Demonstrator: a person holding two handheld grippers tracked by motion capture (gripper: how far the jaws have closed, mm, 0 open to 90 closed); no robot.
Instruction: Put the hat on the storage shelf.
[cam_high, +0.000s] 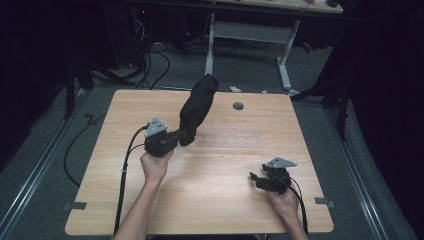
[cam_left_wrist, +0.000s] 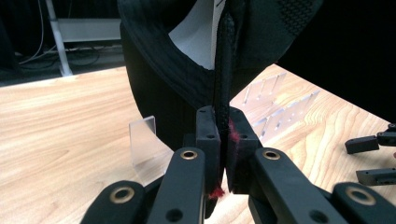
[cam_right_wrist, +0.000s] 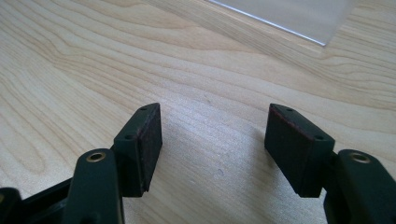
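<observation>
Dim surroundings, evenly lit, sharp.

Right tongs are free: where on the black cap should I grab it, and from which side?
Take the cap by its raised far end, coming from the right across the table. The left tongs already pinch its near edge, so that end hangs free. The right tongs stand open.

The left claw (cam_high: 181, 136) sits left of centre in the high view, above the desk (cam_high: 210, 200), with the cap (cam_high: 198, 107) rising from it toward the upper middle. A clear rack (cam_high: 235, 141) lies flat at centre, right of the cap. The right claw (cam_high: 256, 181) rests at lower right, well apart.
</observation>
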